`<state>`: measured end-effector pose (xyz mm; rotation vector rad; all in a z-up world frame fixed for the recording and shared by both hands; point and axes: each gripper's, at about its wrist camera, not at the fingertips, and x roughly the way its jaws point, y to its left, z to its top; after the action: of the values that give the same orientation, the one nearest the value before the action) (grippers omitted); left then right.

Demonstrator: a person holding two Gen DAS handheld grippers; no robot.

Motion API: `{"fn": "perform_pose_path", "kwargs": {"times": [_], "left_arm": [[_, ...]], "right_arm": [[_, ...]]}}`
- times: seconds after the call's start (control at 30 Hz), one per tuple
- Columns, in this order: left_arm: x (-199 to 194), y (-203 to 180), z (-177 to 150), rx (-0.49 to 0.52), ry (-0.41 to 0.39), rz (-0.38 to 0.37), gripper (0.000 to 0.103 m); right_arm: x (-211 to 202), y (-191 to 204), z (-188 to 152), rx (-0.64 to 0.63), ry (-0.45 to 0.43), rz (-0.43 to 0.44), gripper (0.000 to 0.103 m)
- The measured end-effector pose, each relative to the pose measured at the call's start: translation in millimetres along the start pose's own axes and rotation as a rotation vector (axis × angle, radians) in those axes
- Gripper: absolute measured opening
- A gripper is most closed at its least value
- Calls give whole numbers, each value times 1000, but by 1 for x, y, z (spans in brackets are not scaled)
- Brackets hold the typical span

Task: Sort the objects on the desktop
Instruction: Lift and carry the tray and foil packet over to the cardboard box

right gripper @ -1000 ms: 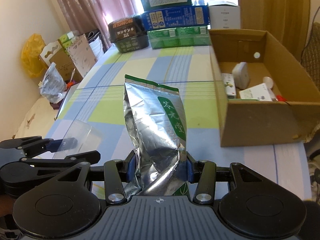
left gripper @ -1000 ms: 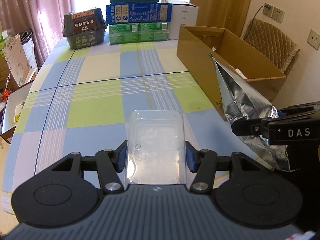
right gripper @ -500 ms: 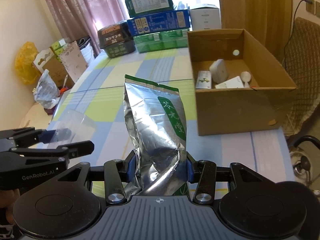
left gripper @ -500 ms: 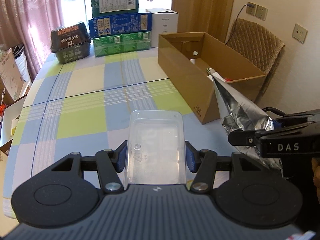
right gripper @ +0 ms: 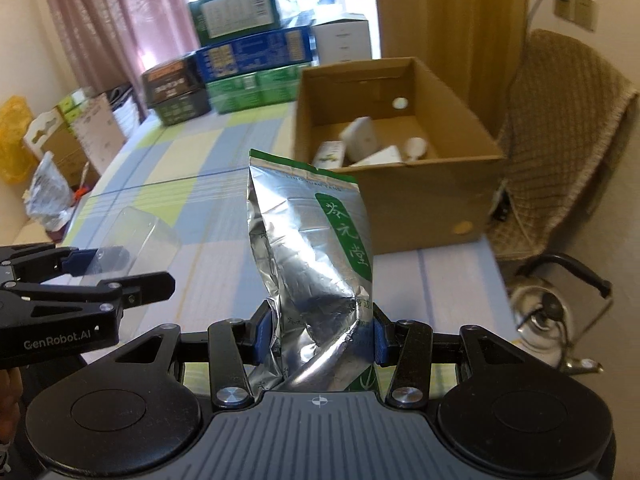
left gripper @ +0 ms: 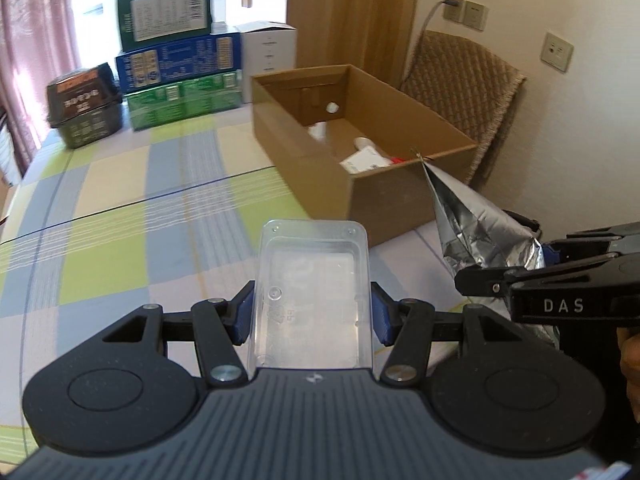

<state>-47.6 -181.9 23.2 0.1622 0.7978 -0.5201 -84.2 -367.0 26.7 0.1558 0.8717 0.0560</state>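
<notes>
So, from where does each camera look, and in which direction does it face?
Left wrist: sits on the left gripper, faces along the table to the cardboard box; holds a clear plastic container.
Right wrist: sits on the right gripper, same direction; holds a silver tea bag.
Shared: box, both items, each other's gripper.

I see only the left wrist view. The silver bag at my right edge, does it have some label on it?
Observer: Yes. The right wrist view shows a green strip with Chinese characters on the silver bag.
Operator: How is it held?
Observer: The right gripper is shut on its crumpled lower end.
Operator: Anything on the floor beyond the table?
Observer: A metal kettle stands under the chair.
</notes>
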Motion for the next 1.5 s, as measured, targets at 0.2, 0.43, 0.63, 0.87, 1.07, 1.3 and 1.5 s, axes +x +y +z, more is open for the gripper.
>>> {"fn": "perform_pose_path", "kwargs": {"times": [0.2,0.43,0.63,0.87,1.07,1.3,1.5], "left_arm": [[15,-27,6,21,8,-43,51],[29,-49,12,12,19,-56,51],[35,-59,16,-1,31,-62,51],[38,-69,24,0,27,-64,51],[41,-76,30,8,26,-69,51],[45,-85,41,21,18,-79,51],[47,-90,53,31,4,-82,51]], "right_arm": [[-12,-31,-3,35,-7,-52,44],[-19,-58,-1,41,-8,-93,44],[-17,-66,5,37,-10,-96,44],[-17,-72,14,35,-23,-92,44],[-17,-77,22,33,-37,-95,44],[-20,-82,33,16,-48,-103,44],[-20,-87,45,2,-56,-113,44]]}}
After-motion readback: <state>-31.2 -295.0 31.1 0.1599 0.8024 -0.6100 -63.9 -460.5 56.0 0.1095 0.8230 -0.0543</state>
